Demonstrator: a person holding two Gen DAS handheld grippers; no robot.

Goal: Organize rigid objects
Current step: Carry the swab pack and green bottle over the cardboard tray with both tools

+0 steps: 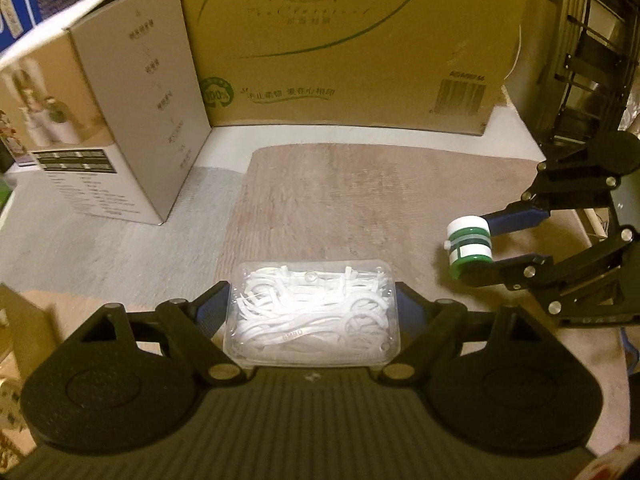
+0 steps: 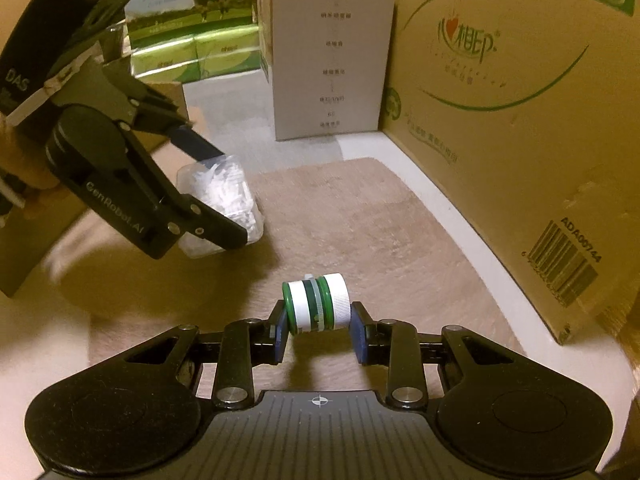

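Observation:
A clear plastic box of white floss picks (image 1: 312,314) sits between the blue pads of my left gripper (image 1: 312,312), which is shut on its two short sides and holds it off the carpet. From the right wrist view the same floss box (image 2: 224,200) hangs in the left gripper (image 2: 218,196) at the left. My right gripper (image 2: 319,326) is shut on a small green-and-white jar (image 2: 318,304), lying sideways between its pads. In the left wrist view this jar (image 1: 469,246) and the right gripper (image 1: 490,246) hang at the right edge.
A large brown cardboard carton (image 1: 352,40) closes off the back. A tall grey box (image 1: 132,120) stands at the left. Green milk cartons (image 2: 192,20) are stacked far left. A brown rug (image 1: 360,208) covers the floor below. A black rack (image 1: 592,52) stands at the right.

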